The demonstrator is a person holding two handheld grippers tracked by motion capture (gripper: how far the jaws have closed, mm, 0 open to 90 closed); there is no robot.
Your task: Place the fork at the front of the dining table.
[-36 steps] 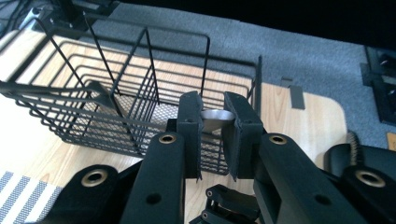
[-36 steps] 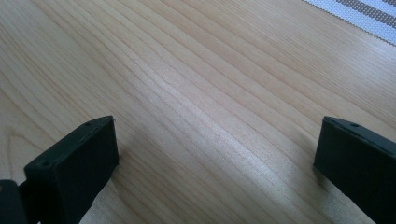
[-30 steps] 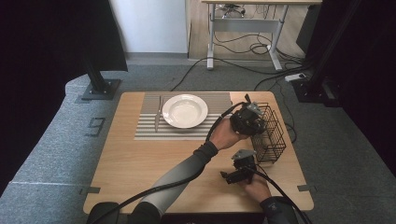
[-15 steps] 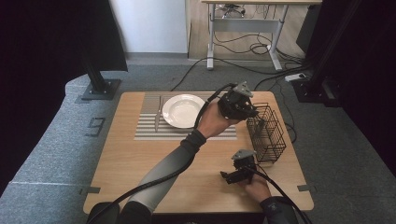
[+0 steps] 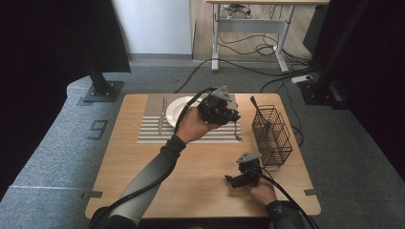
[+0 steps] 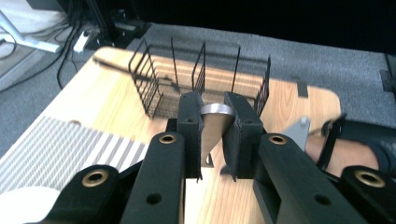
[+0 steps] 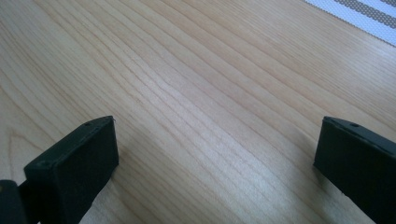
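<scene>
A flat piece of metal cutlery (image 6: pixel 214 122), rounded at the top end and narrowing downward, is pinched between the two jaws of the left claw (image 6: pixel 213 135); which utensil it is cannot be told. The jaws are nearly together, closed onto it from both sides. In the high view the left claw (image 5: pixel 220 109) is held up above the desk (image 5: pixel 143 167), over the right part of the striped mat (image 5: pixel 148 129) and just right of the white plate (image 5: pixel 175 110). A knife (image 5: pixel 161 116) lies on the mat left of the plate. Ahead of the left claw stands a black wire basket (image 6: pixel 205 74), upright near the desk's right edge, with a dark handle (image 5: pixel 254 105) sticking out of its far corner.

The right claw (image 5: pixel 240 175) sits low near the front of the desk, just in front of the basket (image 5: pixel 272 136). Its jaws are spread wide apart, with nothing between them but bare wood (image 7: pixel 210 116); a corner of the mat (image 7: pixel 359 14) shows beyond.
</scene>
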